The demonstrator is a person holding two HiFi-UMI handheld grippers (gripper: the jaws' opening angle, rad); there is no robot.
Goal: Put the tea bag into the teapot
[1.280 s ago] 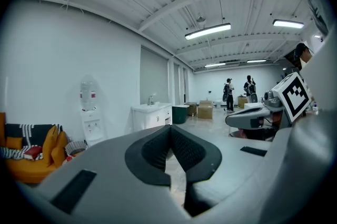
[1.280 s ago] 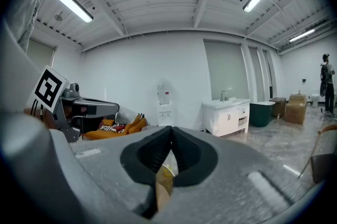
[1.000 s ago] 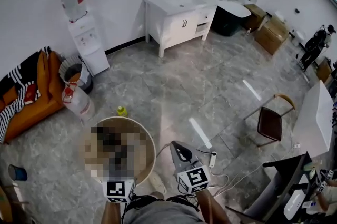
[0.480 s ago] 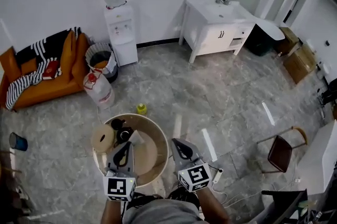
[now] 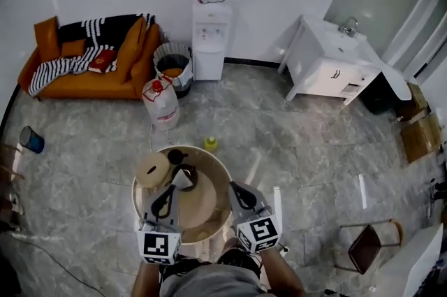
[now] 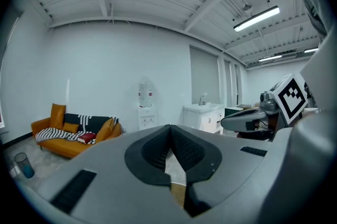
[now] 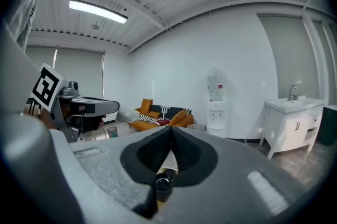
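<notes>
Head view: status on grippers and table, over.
Left gripper and right gripper shut, empty, at the round table's near edge. Dark tea ware untouched at its far side; tea bag not made out.

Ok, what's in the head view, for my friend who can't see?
The left gripper and right gripper, both shut, hover at a round wooden table with small items. Behind: an orange sofa, a water dispenser, a white sink cabinet.
</notes>
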